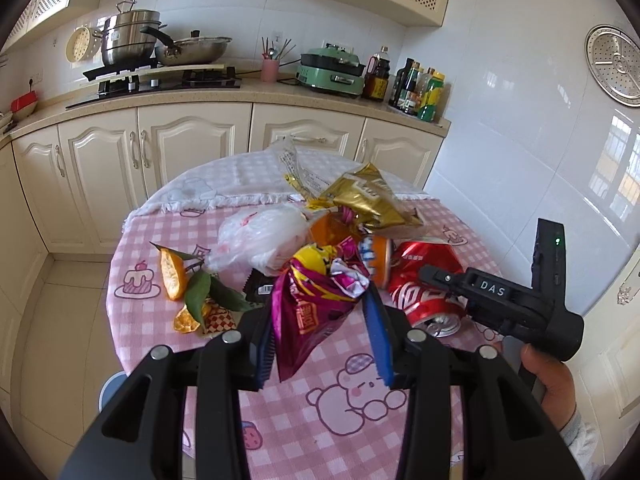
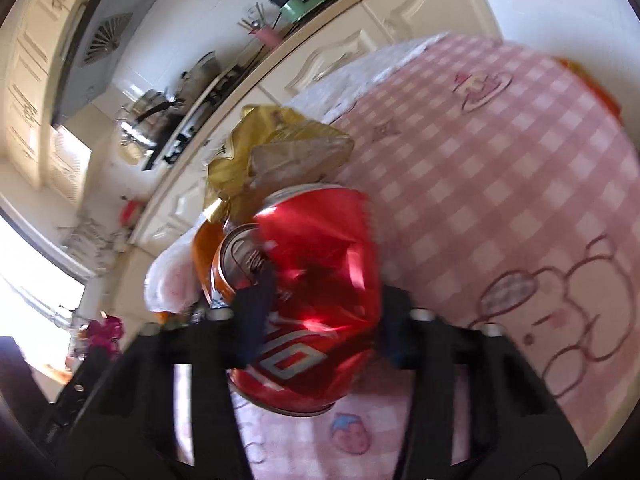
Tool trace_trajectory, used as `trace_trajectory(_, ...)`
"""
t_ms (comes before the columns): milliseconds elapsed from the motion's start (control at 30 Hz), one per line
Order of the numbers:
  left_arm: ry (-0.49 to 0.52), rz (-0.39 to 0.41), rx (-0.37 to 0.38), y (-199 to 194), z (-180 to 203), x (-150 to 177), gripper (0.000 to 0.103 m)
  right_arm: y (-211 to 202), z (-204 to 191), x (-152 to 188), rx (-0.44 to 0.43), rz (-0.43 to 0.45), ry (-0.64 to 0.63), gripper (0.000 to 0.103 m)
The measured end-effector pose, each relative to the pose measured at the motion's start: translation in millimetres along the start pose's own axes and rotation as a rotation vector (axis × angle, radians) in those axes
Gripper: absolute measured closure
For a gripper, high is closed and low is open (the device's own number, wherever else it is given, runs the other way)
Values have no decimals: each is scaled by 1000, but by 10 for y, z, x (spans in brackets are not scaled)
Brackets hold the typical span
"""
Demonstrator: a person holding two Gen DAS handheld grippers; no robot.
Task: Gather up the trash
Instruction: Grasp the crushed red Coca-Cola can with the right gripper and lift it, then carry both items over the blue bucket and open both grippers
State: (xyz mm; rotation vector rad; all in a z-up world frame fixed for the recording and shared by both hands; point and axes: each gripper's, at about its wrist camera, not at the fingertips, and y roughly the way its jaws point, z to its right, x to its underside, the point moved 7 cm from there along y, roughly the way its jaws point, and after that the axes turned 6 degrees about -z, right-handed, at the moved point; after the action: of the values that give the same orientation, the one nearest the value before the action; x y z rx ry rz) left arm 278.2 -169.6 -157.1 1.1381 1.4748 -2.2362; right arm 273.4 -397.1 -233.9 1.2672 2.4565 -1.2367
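Nearest, a crumpled magenta-and-yellow foil snack wrapper (image 1: pixel 316 300) is being held between the blue pads of the left tongs (image 1: pixel 325 336), raised over the near edge of the round table (image 1: pixel 408 408) in its pink checked cloth. Just to its right, a dented red aluminium cola can (image 2: pixel 316 300) is being straddled by the right tongs (image 2: pixel 320 340); whether it is being squeezed or merely bracketed cannot be told through the blur. The collecting step appears to be in hand for both pieces. Further in, an orange drink can (image 1: pixel 376 256), a white plastic bag (image 1: pixel 264 236), orange peel with green leaves (image 1: pixel 188 288) and a gold foil packet (image 1: pixel 368 196) are lying in a heap towards the table's middle. No bin is being shown, so the next move likely calls for carrying both items off the table without loosening either grip.
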Motion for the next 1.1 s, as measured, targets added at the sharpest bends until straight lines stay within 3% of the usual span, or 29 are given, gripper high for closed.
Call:
trace_trajectory(133,-22,8,-1,-80,-79,14,64,-126,-139,31,-18,31,-53,79)
trace_trajectory(300,-52,26,10,-199,-182,30,64,-365,-429,138,48,108,-193,89)
trace_trajectory(467,-74,54,28,-378,-280,60,64,-651,-731,213,107,211,-307,89)
trace_trajectory(633,-113,96,27,-649,-505,140,64,-813,-1204,340,57,241,-403,89)
trace_trajectory(867,-193,145,-60,-1089,-1181,381,64,-391,-2277,902,-126,110,-586,89)
trace_trajectory(1100,-378,101,-212,-1291,-2401,950,64,650,-3217,1865,-253,-138,-759,89)
